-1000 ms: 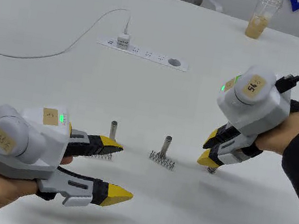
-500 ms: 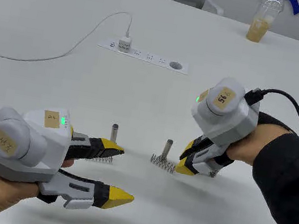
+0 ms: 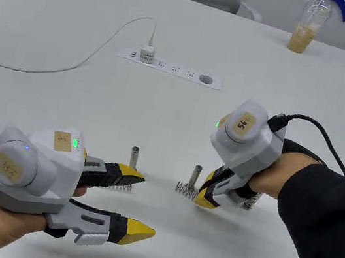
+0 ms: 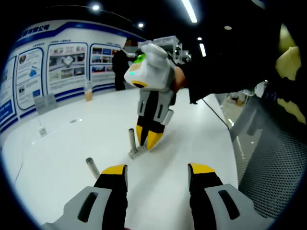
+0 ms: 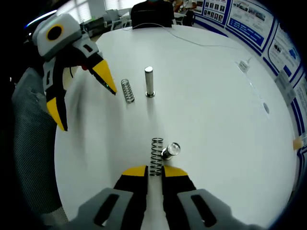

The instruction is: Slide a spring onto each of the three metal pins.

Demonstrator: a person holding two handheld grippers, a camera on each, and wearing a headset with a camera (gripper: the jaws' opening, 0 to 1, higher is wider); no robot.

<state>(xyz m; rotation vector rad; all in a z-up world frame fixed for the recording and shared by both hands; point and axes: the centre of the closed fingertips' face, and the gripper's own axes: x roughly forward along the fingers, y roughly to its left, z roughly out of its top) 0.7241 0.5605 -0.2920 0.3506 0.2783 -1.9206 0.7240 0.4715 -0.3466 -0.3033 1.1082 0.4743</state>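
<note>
The right gripper [image 5: 154,170] leans down to the white table [image 3: 64,104]. Its jaws are drawn nearly together on the near end of the middle spring [image 5: 156,154], which lies flat just beside the middle pin [image 5: 170,150] (standing upright). The left gripper [image 3: 137,204] hovers low with its jaws wide apart, near the left pin [image 5: 149,81] and a second spring [image 5: 127,90] lying beside it.
</note>
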